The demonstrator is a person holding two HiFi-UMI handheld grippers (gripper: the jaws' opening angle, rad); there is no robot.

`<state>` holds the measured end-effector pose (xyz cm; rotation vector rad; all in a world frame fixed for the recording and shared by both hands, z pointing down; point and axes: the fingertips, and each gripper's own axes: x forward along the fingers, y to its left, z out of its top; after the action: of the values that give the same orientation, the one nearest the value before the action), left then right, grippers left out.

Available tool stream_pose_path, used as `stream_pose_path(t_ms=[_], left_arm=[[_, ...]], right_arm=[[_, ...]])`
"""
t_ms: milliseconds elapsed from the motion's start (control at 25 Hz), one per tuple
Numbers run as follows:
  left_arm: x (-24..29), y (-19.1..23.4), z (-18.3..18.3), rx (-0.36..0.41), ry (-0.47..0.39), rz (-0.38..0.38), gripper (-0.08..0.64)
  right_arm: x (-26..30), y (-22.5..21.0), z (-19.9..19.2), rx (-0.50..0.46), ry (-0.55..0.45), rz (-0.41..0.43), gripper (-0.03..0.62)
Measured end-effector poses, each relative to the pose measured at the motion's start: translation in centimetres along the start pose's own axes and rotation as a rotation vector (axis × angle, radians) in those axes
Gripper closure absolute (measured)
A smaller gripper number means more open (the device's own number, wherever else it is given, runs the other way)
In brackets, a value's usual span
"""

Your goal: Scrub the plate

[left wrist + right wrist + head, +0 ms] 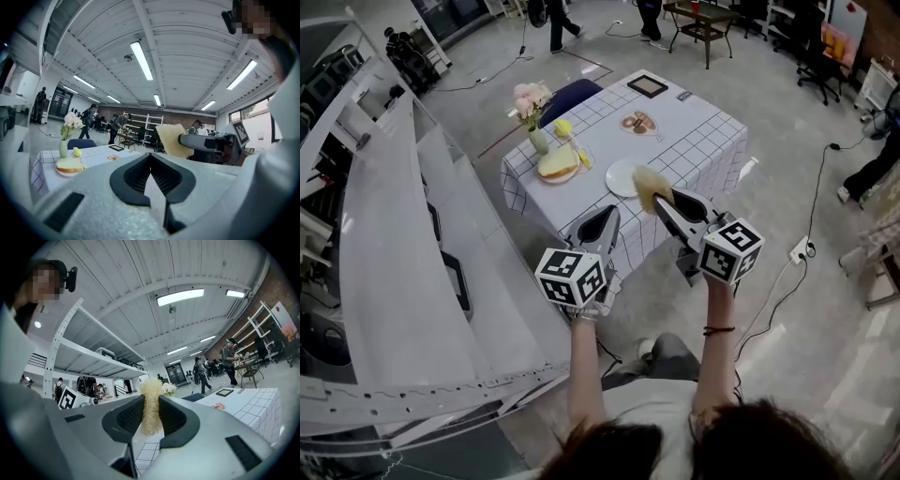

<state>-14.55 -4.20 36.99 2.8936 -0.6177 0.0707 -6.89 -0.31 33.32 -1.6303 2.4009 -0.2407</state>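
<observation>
An empty white plate point(617, 178) lies near the front edge of a table with a checked cloth point(703, 141). My right gripper point(662, 202) is shut on a yellow fibrous scrub pad point(649, 185), held in the air just above the plate's right side. The pad point(151, 404) stands pinched between the jaws in the right gripper view. In the left gripper view the pad point(171, 138) shows beside the right gripper point(185, 139). My left gripper point(606, 218) is shut and holds nothing, hanging in front of the table edge, apart from the plate.
On the table stand a vase of pink flowers point(533, 105), a plate with bread point(557, 165), a small patterned dish point(638, 122) and a black frame point(648, 85). A blue chair point(572, 94) sits behind. White shelving point(394, 234) runs along the left. People walk further back.
</observation>
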Motion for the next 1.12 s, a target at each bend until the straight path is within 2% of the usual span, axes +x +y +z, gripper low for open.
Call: stream_pose_path(t_ms=[280, 560, 960, 1120], left_arm=[[0.3, 1.2, -0.4, -0.019, 0.007, 0.019, 0.549], [2.5, 2.4, 0.1, -0.035, -0.002, 0.047, 0.549], [7.3, 5.2, 1.1, -0.058, -0.015, 0.113, 0.549], [9.5, 6.2, 1.3, -0.077, -0.032, 0.145, 0.549]], right_arm=[[0.6, -0.8, -0.5, 0.017, 0.011, -0.004, 0.512], [2.3, -3.3, 0.1, 0.013, 0.041, 0.018, 0.512], [6.3, -8.3, 0.5, 0.010, 0.115, 0.090, 0.512], [7.6, -10.3, 0.4, -0.020, 0.164, 0.123, 0.512]])
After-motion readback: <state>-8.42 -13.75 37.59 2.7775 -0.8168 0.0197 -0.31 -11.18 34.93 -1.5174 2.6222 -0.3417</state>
